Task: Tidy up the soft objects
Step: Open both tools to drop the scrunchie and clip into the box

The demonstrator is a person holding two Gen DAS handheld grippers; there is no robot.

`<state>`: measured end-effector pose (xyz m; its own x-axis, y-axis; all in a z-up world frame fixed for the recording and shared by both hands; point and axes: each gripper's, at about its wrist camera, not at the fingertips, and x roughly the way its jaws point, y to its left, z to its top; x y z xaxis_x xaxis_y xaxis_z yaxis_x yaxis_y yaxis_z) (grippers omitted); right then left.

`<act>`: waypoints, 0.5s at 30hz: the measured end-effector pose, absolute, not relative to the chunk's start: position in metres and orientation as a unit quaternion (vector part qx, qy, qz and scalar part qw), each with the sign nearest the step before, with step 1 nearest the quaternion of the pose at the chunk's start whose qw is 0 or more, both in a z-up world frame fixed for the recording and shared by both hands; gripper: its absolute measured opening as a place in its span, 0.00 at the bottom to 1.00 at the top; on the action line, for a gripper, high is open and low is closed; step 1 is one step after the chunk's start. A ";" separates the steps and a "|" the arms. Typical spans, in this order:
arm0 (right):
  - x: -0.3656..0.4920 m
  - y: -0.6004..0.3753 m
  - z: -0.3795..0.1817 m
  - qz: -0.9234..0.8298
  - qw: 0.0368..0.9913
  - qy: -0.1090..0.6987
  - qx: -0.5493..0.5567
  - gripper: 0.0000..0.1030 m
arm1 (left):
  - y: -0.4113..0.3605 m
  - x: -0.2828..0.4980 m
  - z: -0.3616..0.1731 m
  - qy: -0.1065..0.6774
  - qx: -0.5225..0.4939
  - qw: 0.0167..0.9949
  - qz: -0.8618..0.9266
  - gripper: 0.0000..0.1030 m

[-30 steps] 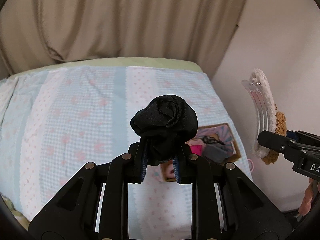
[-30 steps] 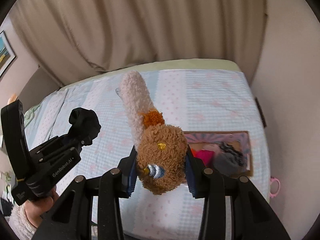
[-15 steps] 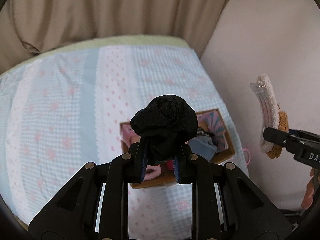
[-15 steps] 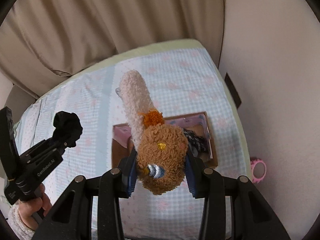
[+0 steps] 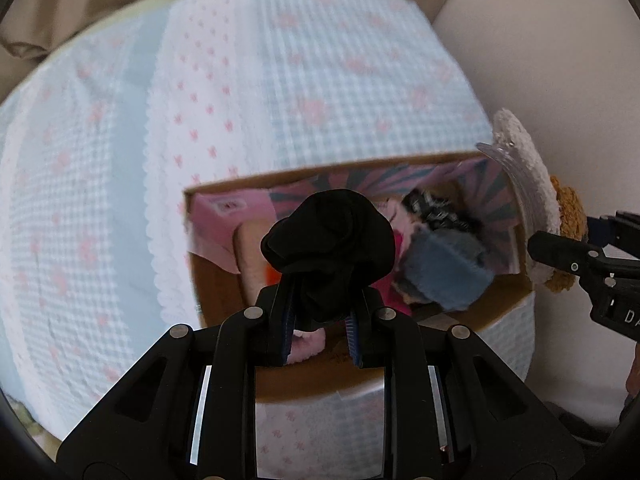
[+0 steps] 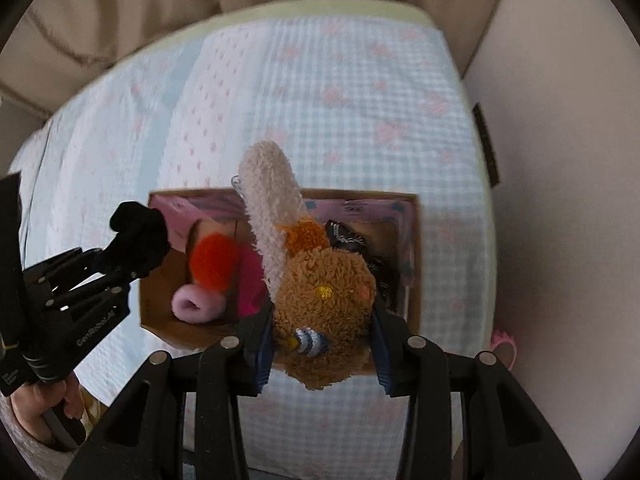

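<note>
Left wrist view: left gripper [image 5: 320, 320] has its jaws clamped on a black bundled cloth [image 5: 328, 240], which bulges above the jaw tips. Bundle hangs over the left half of an open cardboard box [image 5: 224, 280] that sits on a bed [image 5: 100, 160] with a blue-and-white gingham cover with pink flowers. Box interior lined with a pink and teal striped print. Contents visible in this view: blue-grey fuzzy item [image 5: 444, 272], black-and-white patterned item [image 5: 436, 208], magenta item [image 5: 398, 240], pale pink roll [image 5: 306, 346] near the front wall.

Right gripper [image 5: 560, 248] enters from the right edge, level with the box's right wall, carrying a plush headband [image 5: 528, 184] with a clear plastic band.

Right wrist view: right gripper [image 6: 322, 344] jaws closed on the brown plush bear part of the headband [image 6: 324, 300]; its cream fuzzy band arches up and away over the box [image 6: 412, 300]. Orange pom-pom [image 6: 212, 264], pink roll [image 6: 196, 304] and magenta item [image 6: 250, 280] lie in the left half of the box. Left gripper [image 6: 120, 264] with black cloth [image 6: 138, 232] is at the box's left edge. A pink ring-shaped object [image 6: 502, 344] lies beside the bed, by the wall.
</note>
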<state>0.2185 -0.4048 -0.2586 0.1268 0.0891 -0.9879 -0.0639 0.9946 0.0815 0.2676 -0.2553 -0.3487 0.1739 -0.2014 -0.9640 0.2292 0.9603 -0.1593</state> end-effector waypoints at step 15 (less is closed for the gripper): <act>0.238 -0.390 -0.332 0.089 0.720 0.680 -0.102 0.84 | -0.275 0.274 -0.392 0.656 0.084 0.732 -0.162 0.99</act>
<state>0.2378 -0.3896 -0.3322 0.0582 -0.0098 -0.9983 -0.2668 0.9634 -0.0250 0.2736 -0.2752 -0.3915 0.0858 -0.1269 -0.9882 0.3470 0.9336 -0.0898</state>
